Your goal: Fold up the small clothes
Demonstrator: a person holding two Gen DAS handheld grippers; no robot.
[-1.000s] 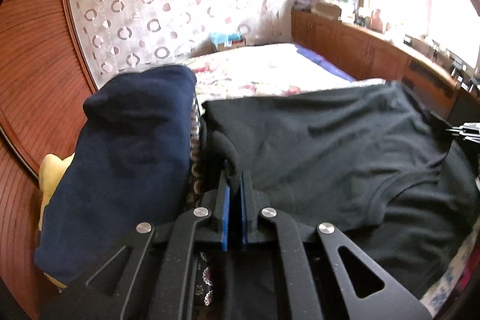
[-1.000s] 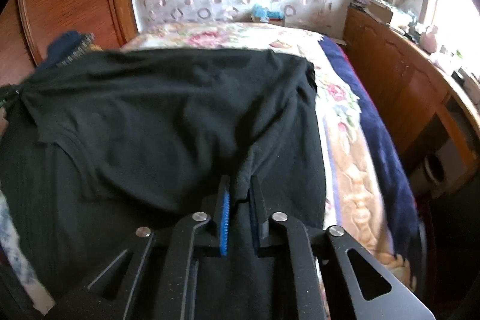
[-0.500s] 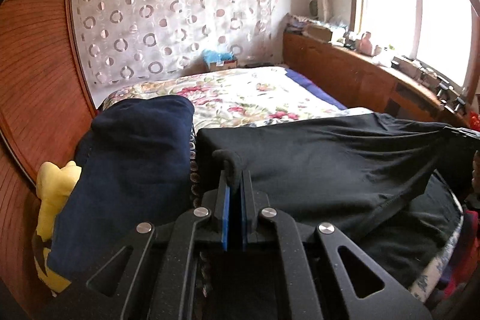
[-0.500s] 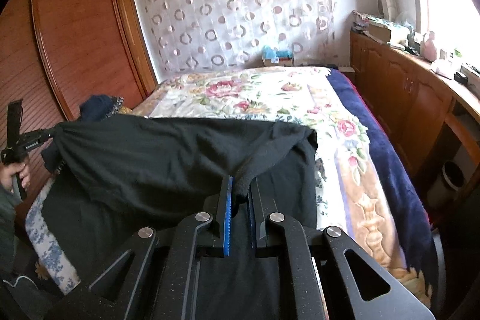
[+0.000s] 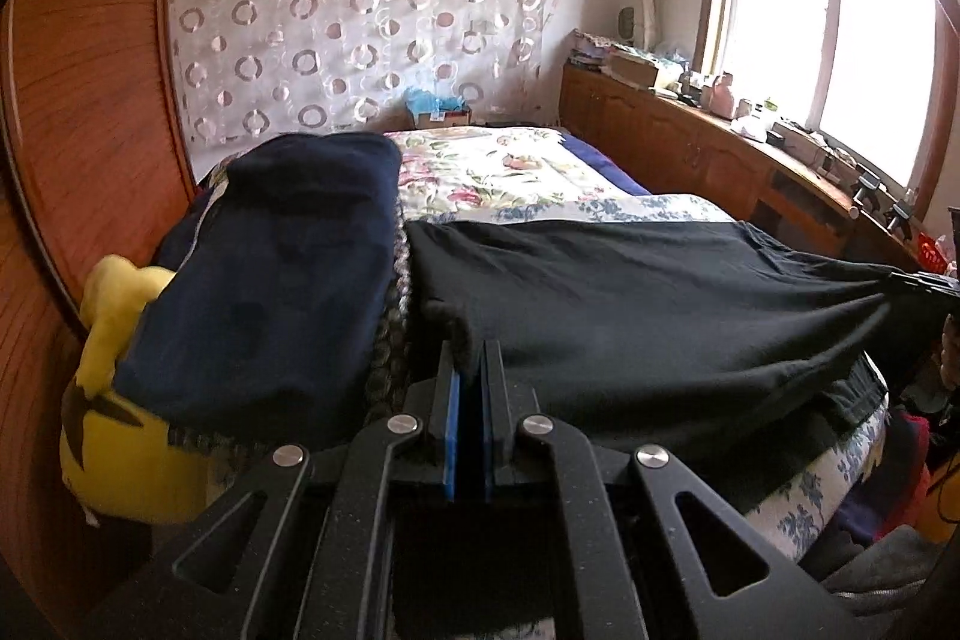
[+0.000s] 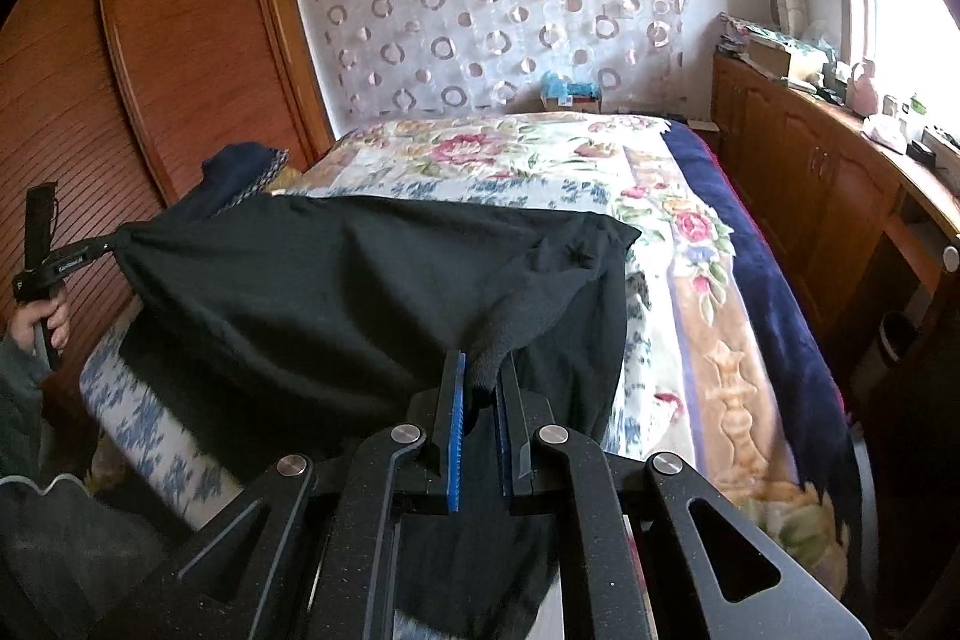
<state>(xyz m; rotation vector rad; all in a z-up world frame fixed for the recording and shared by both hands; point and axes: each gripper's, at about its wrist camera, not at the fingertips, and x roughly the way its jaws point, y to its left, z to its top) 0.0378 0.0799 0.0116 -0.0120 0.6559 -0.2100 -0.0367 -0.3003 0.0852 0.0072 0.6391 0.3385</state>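
A black T-shirt [image 5: 630, 304] hangs stretched between my two grippers over the near end of the bed; it also shows in the right wrist view [image 6: 336, 292]. My left gripper [image 5: 469, 361] is shut on one corner of the shirt. My right gripper [image 6: 480, 370] is shut on a bunched fold of the shirt's other end. In the right wrist view the left gripper [image 6: 90, 250] shows at the far left, pinching the cloth. In the left wrist view the right gripper [image 5: 921, 280] shows at the far right edge.
A folded navy garment [image 5: 270, 268] lies on a yellow plush toy [image 5: 114, 418] at the left by the wooden wardrobe [image 6: 150, 58]. The floral bedspread [image 6: 510, 160] stretches ahead. A wooden cabinet [image 5: 708, 148] with clutter runs under the window on the right.
Both grippers have lifted and pulled back with the shirt. The shirt has risen off the bed and now hangs taut between them, with more of the bedspread showing beyond it.
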